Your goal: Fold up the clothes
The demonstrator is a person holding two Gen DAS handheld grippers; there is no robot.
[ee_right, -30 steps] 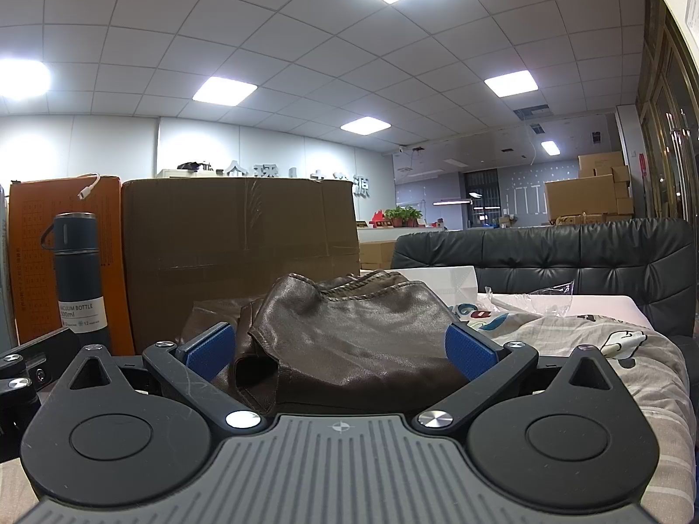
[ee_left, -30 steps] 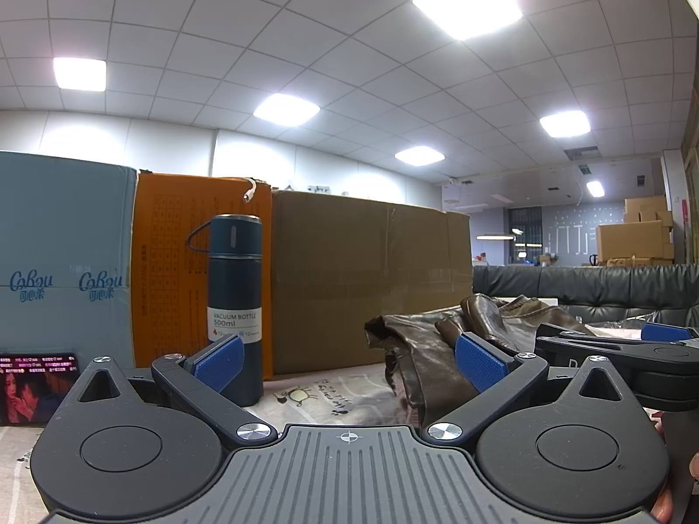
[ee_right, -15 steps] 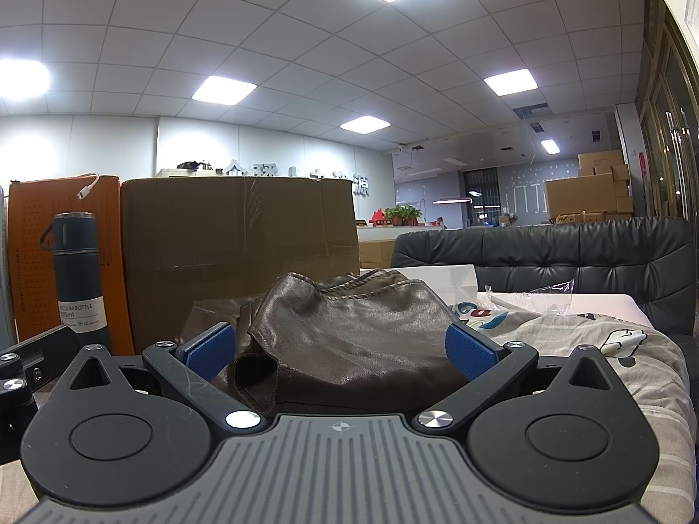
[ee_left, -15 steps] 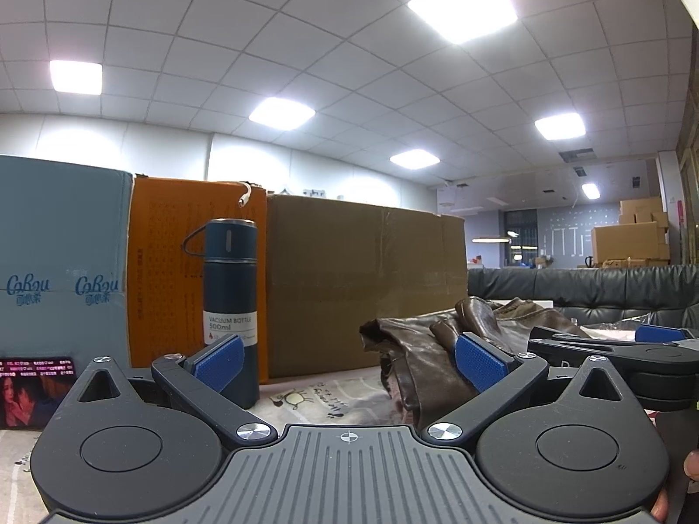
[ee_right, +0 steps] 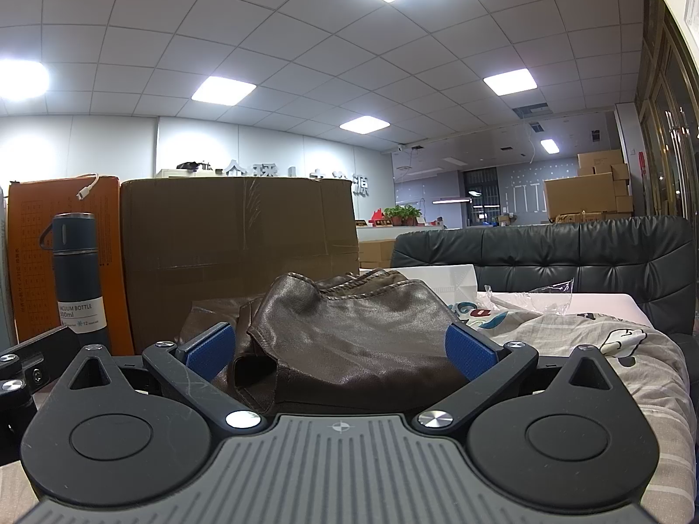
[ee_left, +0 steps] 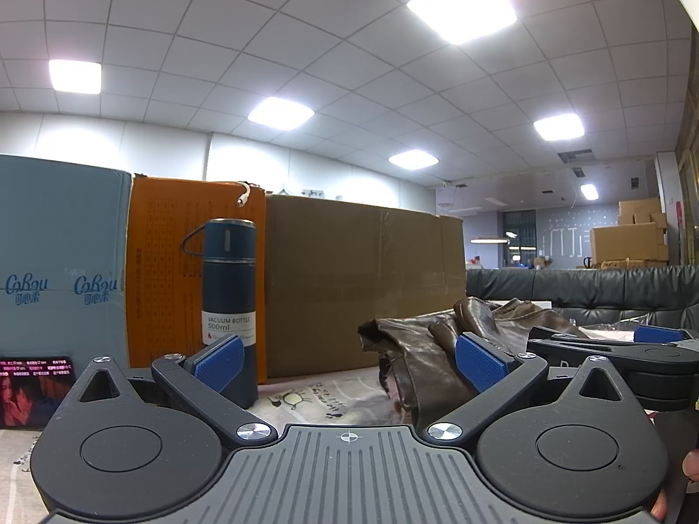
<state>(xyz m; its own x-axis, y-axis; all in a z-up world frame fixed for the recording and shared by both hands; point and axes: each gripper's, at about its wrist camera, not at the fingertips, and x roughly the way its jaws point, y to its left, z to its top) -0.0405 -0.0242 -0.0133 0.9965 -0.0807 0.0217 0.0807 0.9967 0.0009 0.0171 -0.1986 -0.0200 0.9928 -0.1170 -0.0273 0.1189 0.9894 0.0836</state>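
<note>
1. Ceiling panels point(ee_left: 463, 6) are glowing over an office space, with a dark padded sofa point(ee_right: 568, 253) running along the far side and stacked cartons point(ee_right: 585, 192) sitting in the distance
2. A printed cloth point(ee_right: 611, 349) is covering the work surface, showing cartoon figures
3. A brown leather garment point(ee_right: 349, 336) is lying crumpled in a heap on that cloth, and in the left wrist view it is sitting to the right of centre point(ee_left: 419, 349)
4. The right gripper point(ee_right: 340, 349) is hovering just in front of the heap with its blue pads spread wide, one on each side of the leather, gripping nothing
5. The left gripper point(ee_left: 349, 358) is also standing wide apart and empty; its right pad is overlapping the garment's edge in view, though contact cannot be judged
6. A dark blue vacuum bottle point(ee_left: 228, 301) is standing upright to the left of the garment, in front of an orange box point(ee_left: 166, 270)
7. A large brown cardboard box point(ee_left: 362, 279) is standing behind the garment, beside the orange box, and a pale blue carton point(ee_left: 61, 262) is standing further left
</note>
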